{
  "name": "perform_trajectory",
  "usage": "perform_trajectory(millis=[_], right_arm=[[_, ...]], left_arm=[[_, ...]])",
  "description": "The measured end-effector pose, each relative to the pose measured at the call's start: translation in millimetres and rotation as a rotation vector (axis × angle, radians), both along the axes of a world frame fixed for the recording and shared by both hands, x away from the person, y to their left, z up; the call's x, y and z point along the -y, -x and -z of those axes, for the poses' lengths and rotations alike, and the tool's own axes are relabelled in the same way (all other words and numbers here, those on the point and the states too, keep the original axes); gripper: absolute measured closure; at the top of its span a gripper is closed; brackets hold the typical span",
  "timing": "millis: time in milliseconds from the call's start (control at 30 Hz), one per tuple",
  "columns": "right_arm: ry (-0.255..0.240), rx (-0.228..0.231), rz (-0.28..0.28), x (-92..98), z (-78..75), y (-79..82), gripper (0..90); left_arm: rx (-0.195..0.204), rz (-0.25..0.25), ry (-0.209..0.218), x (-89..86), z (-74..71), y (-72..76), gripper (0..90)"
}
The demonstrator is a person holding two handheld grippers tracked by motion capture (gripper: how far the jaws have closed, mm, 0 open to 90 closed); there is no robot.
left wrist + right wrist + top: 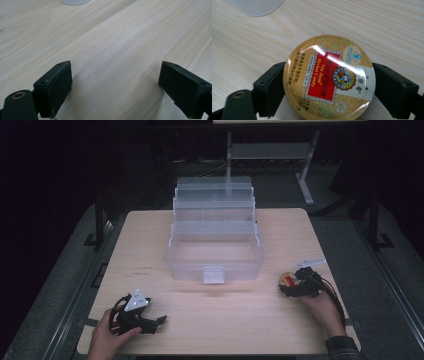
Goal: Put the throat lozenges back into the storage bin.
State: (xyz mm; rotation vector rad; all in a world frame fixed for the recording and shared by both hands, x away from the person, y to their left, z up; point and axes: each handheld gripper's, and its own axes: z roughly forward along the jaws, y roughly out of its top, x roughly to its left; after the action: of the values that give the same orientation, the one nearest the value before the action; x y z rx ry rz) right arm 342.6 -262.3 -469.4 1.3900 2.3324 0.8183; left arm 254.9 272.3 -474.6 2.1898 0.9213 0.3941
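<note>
Gripping a round candy tin (329,77) is the step in hand: the right hand-held gripper (329,85) is pressing its black pads against the tin's two opposite sides, the printed lid facing up, the tin sitting on the desk (367,22) near its right front edge. In the high view the same tin (286,279) is lying just ahead of the right hand (322,307), well apart from the clear tiered storage box (215,255) standing open at mid-desk. Jaws are standing only as wide as the tin, clamped on it, not slack. Left hand-held gripper (159,320) is resting near the left front corner, jaws spread wide with nothing between them but bare wood (117,75). Judging from the layout, the next move is probably a lift and a carry toward the open box; that is calling for a firm squeeze, since the tin's smooth rounded wall could be slipping out of flat pads, and for enough height to clear the box's front wall and latch (213,275) before lowering into the bottom compartment.
</note>
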Motion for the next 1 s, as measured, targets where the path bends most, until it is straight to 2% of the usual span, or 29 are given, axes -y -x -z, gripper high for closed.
perform_trajectory(millis=[633, 1000], right_arm=[[-0.009, -0.003, 0.003, 1.5, -4.1, 2.4, 19.4], [-0.015, -0.002, -0.006, 1.9, -11.4, 4.8, 19.4]], left_arm=[[0.0, -0.001, 0.0, 0.1, 0.0, 0.2, 10.9], [0.0, -0.001, 0.0, 0.0, 0.0, 0.2, 10.9]])
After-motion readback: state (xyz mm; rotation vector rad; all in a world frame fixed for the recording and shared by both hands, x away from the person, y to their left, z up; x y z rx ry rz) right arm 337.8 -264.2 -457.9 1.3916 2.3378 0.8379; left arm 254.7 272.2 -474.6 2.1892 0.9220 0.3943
